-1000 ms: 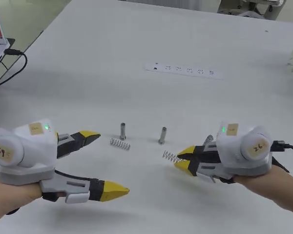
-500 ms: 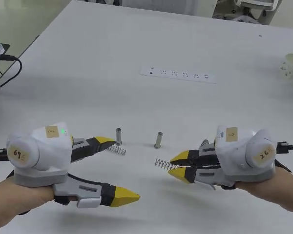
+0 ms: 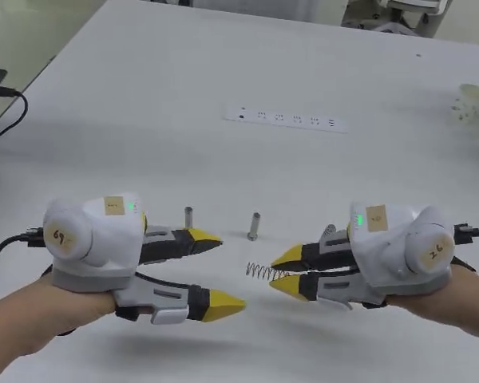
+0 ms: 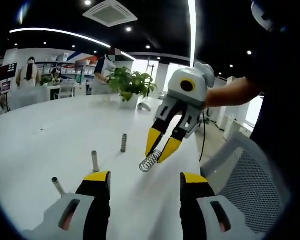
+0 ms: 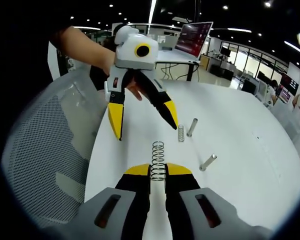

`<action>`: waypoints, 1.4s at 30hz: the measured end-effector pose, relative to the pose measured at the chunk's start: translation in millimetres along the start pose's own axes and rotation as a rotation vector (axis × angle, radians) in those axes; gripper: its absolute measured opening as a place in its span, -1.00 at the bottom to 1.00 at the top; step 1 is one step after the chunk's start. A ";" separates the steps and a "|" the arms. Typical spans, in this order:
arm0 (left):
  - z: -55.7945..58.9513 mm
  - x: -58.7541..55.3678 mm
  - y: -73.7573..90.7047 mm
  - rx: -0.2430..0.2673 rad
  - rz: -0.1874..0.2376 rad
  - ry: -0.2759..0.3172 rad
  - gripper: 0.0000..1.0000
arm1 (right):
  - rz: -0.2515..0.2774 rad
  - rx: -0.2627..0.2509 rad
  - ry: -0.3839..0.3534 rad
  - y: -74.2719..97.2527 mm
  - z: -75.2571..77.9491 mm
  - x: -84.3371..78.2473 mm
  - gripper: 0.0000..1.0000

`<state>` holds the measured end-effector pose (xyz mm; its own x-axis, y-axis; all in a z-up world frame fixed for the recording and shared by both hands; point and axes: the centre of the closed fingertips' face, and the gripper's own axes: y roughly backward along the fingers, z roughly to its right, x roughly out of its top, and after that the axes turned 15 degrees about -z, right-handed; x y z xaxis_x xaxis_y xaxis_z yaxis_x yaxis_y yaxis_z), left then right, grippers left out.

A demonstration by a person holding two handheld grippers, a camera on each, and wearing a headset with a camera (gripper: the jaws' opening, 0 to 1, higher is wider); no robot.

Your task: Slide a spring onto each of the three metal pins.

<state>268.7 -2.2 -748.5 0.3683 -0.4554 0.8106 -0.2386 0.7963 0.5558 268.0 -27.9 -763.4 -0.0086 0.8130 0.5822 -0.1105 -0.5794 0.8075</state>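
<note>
spring [image 3: 257,271] is pinched at one end by the right gripper [image 3: 275,272], free end poking out to 9 o'clock in the head view, apparently just clear of the table [image 3: 144,120]. jaws almost closed, only the coil's width between the tips. left gripper [image 3: 231,271] sits at the spring's 9 o'clock, jaws wide apart, nothing in them.

handling, as a judgement: light thin-wire coil, soft along its axis, flexes sideways easily, could ping out if squeezed hard. an end grip should work for threading, but the free mouth has to stay open and in line with the pin, so a light squeeze across the coils.

mid pin [image 3: 254,226] stands at the spring's 12 o'clock, left pin [image 3: 188,215] at 10 o'clock, both bare.

right gripper view gives the grip itself: tips on the near coils, most of the coil running forward to 12 o'clock. it also gives a second spring [image 5: 181,132] lying just beside the left pin; in the head view the left gripper covers that spot. left gripper view lines up all three pins. the far pin [image 4: 123,142] looks ribbed, maybe already sprung, too small to be sure. in the head view it is half hidden behind the right gripper.
</note>
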 end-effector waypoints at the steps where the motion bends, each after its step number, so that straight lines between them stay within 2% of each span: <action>1: 1.4 0.9 -2.0 -0.006 -0.002 -0.008 -0.05 | 0.004 0.003 0.003 0.6 -0.6 1.4 -0.85; 9: 4.9 9.3 -10.2 -0.032 0.003 -0.028 -0.21 | 0.010 0.014 0.032 3.6 -5.0 5.6 -0.85; 15: 7.6 11.0 -14.9 -0.052 -0.005 -0.049 -0.33 | 0.017 0.024 0.045 6.6 -8.3 8.9 -0.85; 23: 13.2 12.8 -15.8 -0.080 0.002 -0.068 -0.67 | 0.018 0.031 0.059 9.0 -11.8 10.7 -0.85; 32: 17.6 11.9 -16.3 -0.091 0.000 -0.077 -0.83 | 0.027 0.038 0.062 11.0 -13.6 14.5 -0.85; 42: 21.3 13.6 -15.9 -0.092 0.005 -0.092 -0.89 | 0.026 0.046 0.066 11.6 -16.3 14.2 -0.85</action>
<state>258.3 -29.5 -742.4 0.2820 -0.4827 0.8291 -0.1556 0.8298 0.5360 250.4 -22.1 -747.3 -0.0768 0.7985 0.5970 -0.0633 -0.6015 0.7964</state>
